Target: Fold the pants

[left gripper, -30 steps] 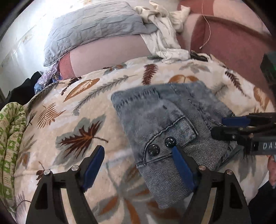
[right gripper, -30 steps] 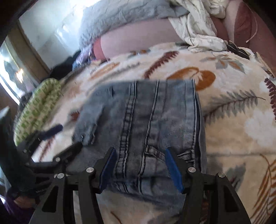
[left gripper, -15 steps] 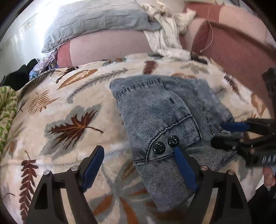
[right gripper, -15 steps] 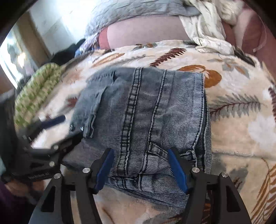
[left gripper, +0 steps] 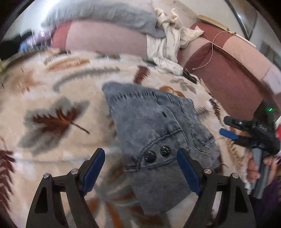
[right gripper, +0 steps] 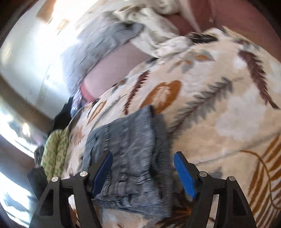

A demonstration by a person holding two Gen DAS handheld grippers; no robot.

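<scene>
Grey-blue denim pants (left gripper: pixel 158 126) lie folded into a compact bundle on the leaf-patterned blanket (left gripper: pixel 58 105), with two black buttons facing up. My left gripper (left gripper: pixel 141 168) hovers open over the bundle's near end, its blue pads clear of the cloth. In the right wrist view the pants (right gripper: pixel 133 157) appear blurred below my right gripper (right gripper: pixel 143 172), whose jaws are opening; the denim lies under the gap and the pads do not press it. The right gripper (left gripper: pixel 233 129) also shows at the right edge of the left wrist view, off the pants, with a hand behind it.
A grey quilted pillow (left gripper: pixel 108 15) and crumpled white cloth (left gripper: pixel 168 47) lie at the bed's head. A maroon padded side (left gripper: pixel 228 77) runs along the right. A green patterned cloth (right gripper: pixel 54 152) hangs at the bed's left edge.
My right gripper has pulled away to the right of the pants, rolled, and widened its jaws. My left gripper shifted slightly and rolled, staying open over the buttons.
</scene>
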